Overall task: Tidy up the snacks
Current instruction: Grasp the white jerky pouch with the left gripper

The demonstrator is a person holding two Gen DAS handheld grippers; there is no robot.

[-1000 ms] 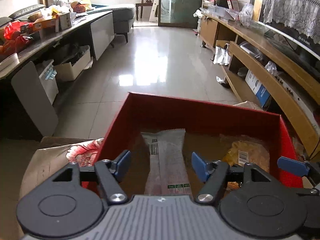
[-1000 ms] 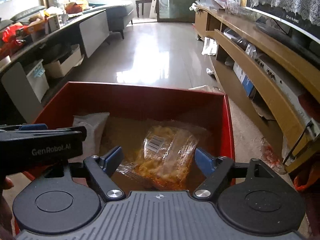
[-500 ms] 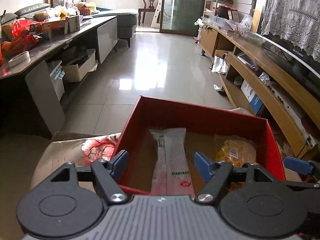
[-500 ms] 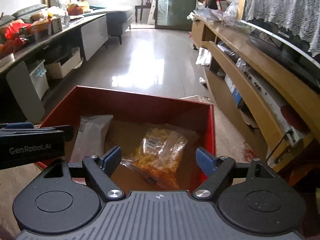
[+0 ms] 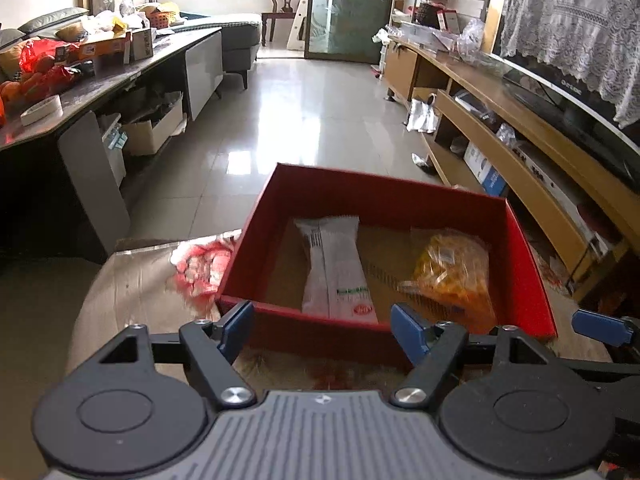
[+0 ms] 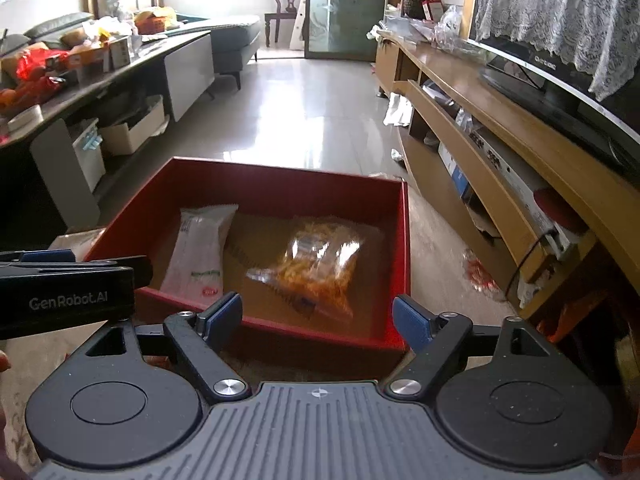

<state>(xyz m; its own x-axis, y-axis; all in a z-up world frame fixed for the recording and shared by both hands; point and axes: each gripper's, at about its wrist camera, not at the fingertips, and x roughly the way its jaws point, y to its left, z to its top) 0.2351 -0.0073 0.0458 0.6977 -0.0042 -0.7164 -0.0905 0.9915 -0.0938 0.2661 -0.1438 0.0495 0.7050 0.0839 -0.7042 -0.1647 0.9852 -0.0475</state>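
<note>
Both tongs (image 5: 322, 330) (image 6: 318, 318): black arms, blue pads, silver screws, ribbed grey body; "GenRobot.AI" on left.

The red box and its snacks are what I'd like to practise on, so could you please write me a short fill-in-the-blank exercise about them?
1. The box holding the snacks is ____ in colour.
2. The box holds ____ snack packs.
3. The white packet lies to the ____ of the clear bag of orange snacks in both views.
4. The left gripper and right gripper hold ____.

Missing words: red; two; left; nothing
</note>
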